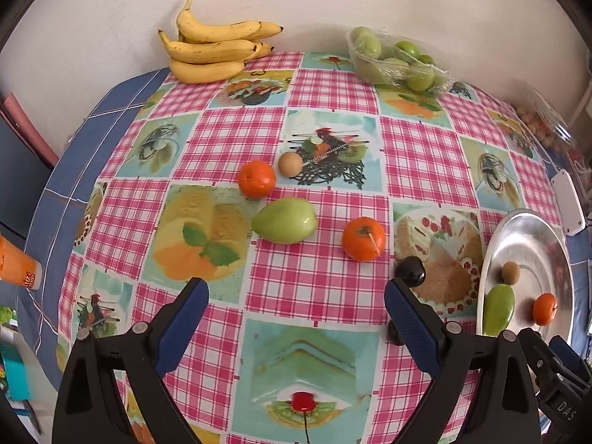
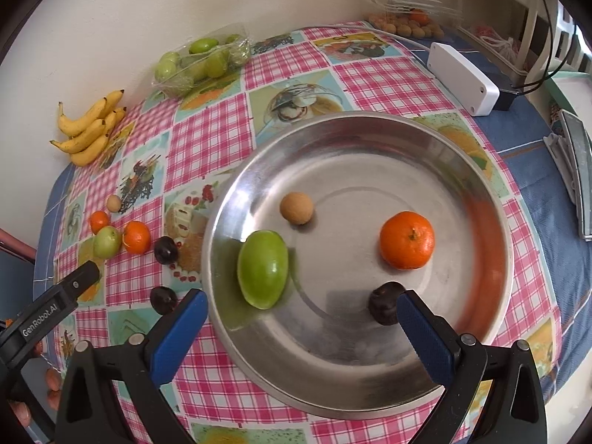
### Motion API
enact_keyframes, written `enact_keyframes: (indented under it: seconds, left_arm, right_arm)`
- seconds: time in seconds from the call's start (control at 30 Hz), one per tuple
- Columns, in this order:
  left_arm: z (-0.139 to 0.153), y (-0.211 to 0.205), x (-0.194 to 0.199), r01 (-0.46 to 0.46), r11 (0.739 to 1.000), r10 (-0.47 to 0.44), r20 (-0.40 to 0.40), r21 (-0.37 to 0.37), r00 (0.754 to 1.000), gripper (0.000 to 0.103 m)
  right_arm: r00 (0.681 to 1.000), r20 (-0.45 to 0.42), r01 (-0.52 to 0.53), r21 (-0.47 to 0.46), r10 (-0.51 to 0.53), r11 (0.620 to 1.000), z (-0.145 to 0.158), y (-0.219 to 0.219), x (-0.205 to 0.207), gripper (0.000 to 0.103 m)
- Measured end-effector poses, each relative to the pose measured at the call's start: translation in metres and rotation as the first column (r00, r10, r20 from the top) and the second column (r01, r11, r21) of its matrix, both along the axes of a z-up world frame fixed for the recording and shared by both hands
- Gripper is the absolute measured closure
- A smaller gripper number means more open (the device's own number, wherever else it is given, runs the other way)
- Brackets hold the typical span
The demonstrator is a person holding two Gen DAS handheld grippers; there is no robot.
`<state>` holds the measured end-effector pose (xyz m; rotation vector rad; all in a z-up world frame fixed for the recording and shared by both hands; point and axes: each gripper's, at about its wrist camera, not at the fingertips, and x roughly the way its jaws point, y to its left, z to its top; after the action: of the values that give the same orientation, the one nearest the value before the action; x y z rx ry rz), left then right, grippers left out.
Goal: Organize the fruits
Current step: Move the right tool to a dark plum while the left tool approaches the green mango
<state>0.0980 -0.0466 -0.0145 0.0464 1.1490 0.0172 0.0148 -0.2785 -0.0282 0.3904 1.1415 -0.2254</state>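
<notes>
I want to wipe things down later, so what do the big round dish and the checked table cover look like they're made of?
Round dish: polished metal, probably stainless steel; it mirrors the orange. Checked table cover: likely wipeable vinyl or oilcloth, smooth with printed food pictures, though cloth can't be excluded.

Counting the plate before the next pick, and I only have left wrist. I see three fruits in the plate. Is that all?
Observer: No, four. A dark plum lies in the metal plate beside the right claw's finger, hidden from you.
Operator: Right claw state?
Observer: The right claw is open and empty, over the plate's near side.
Operator: Dark fruit outside it?
Observer: Two: far dark fruit close to the plate's rim, near dark fruit by the claw's left finger.
</notes>
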Motion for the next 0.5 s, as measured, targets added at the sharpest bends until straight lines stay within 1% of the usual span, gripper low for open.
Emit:
enact_keyframes:
  seconds: [0.1,0.2,0.37,0.43,0.5]
  left_arm:
    - [0.004,0.010,0.002,-0.020,1.000,0.020,0.009,-0.004,1.000,0.007]
    - [0.007,0.021,0.004,-0.041,0.999,0.041,0.009,-0.018,0.999,0.007]
    - [0.011,0.041,0.008,-0.049,0.997,0.049,0.005,-0.059,0.999,0.007]
    - [0.013,0.049,0.010,-0.051,0.996,0.051,0.003,-0.075,0.999,0.007]
    - [0.012,0.060,0.012,-0.062,0.992,0.062,-0.008,-0.108,0.998,0.007]
  right_arm:
    - [1.000,0.011,-0.011,-0.006,0.011,1.000,0.006,0.011,0.005,0.000]
    - [0.998,0.047,-0.047,0.010,0.046,0.999,0.013,0.024,0.010,0.000]
    - [0.986,0.090,-0.143,0.018,0.141,0.989,0.028,0.052,0.023,0.000]
    - [0.980,0.113,-0.168,0.018,0.165,0.986,0.034,0.063,0.028,0.000]
    - [0.975,0.123,-0.189,0.032,0.183,0.982,0.036,0.073,0.034,0.000]
